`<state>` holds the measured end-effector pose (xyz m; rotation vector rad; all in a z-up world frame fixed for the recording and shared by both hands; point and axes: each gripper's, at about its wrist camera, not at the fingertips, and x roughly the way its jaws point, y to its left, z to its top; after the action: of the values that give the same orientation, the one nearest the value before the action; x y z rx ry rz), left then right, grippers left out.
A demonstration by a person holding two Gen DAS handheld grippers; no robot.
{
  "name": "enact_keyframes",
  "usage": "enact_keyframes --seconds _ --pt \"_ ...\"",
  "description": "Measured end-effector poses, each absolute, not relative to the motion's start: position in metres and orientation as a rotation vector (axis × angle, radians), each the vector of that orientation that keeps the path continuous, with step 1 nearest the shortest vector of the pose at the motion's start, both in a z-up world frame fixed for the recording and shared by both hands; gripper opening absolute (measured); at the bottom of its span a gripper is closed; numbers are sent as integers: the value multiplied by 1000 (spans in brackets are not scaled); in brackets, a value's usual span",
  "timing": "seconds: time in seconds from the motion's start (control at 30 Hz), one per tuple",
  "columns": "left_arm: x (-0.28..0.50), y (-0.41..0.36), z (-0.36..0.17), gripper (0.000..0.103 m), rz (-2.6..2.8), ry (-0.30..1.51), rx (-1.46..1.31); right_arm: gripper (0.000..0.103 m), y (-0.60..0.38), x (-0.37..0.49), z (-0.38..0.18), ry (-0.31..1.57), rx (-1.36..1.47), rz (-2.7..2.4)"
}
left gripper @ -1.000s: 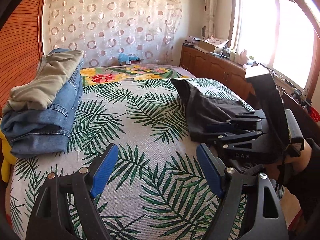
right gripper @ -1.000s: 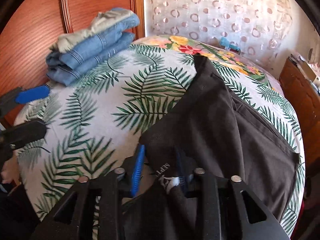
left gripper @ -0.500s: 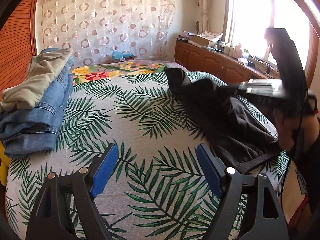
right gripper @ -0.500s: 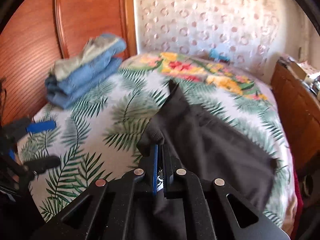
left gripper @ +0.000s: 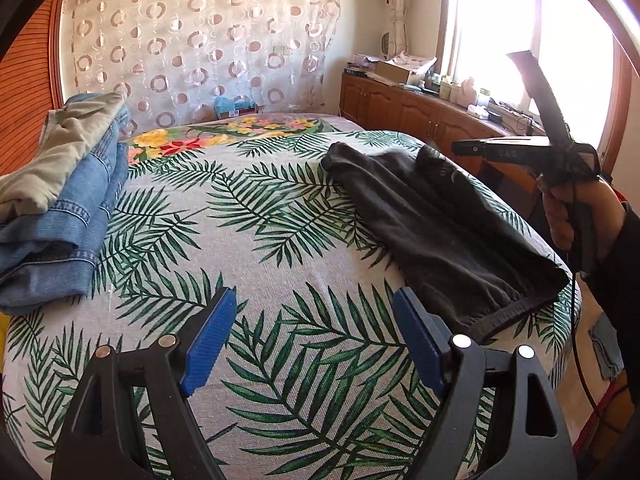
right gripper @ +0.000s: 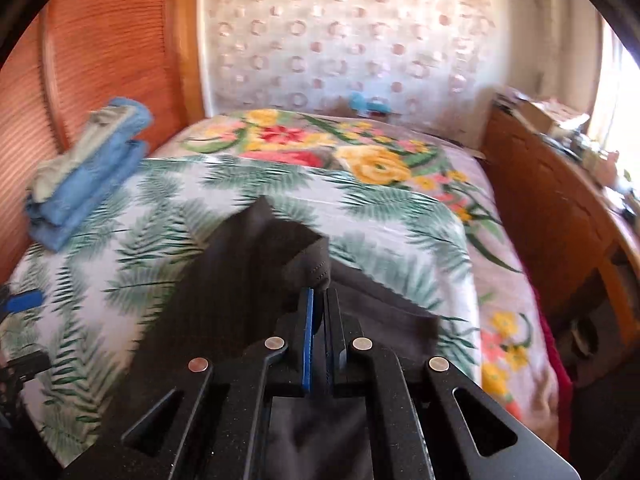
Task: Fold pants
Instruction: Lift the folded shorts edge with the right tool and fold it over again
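A bedroom, sunlight pouring in through the window (left gripper: 520, 36), and a bed (left gripper: 280, 240) under a palm-leaf cover is taking up the middle of it. A circle-patterned curtain (left gripper: 200, 48) is hanging behind; a wooden cabinet (left gripper: 400, 108) loaded with clutter is running along the window side. On the bed's far left, one stack of folded clothes (left gripper: 60, 200) is sitting, blue denim under a beige piece, well apart from the work.

One pair of dark pants (left gripper: 432, 224) is lying on the window side of the bed, its long axis running from the near edge, where the waistband is showing, away toward the curtain.

The right claw (right gripper: 318, 300) is pinching a hemmed fold of that dark cloth, pads squeezed nearly together, lifting it off the cover while the rest is trailing below. A hand (left gripper: 568, 212) is gripping its handle.

The left claw (left gripper: 316, 340) is hovering wide over bare bedcover, nothing between its blue pads (left gripper: 208, 340), the waistband just beside it.
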<state>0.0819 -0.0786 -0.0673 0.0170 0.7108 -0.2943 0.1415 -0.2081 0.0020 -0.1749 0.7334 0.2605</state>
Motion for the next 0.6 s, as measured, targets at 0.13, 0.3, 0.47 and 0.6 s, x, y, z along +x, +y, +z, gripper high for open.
enact_keyframes --seconds 0.13,0.3,0.47,0.6 --pt "82 -82 -70 81 -302 719 18 16 -209 138 6 706 -130 244" --pt "84 -85 -76 81 -312 736 18 25 -204 143 -7 746 -157 261" --pt "85 -93 -77 81 -327 742 33 37 -210 151 -16 803 -183 266" --pt "89 -104 -76 81 -348 741 59 37 -208 160 -22 839 -208 275"
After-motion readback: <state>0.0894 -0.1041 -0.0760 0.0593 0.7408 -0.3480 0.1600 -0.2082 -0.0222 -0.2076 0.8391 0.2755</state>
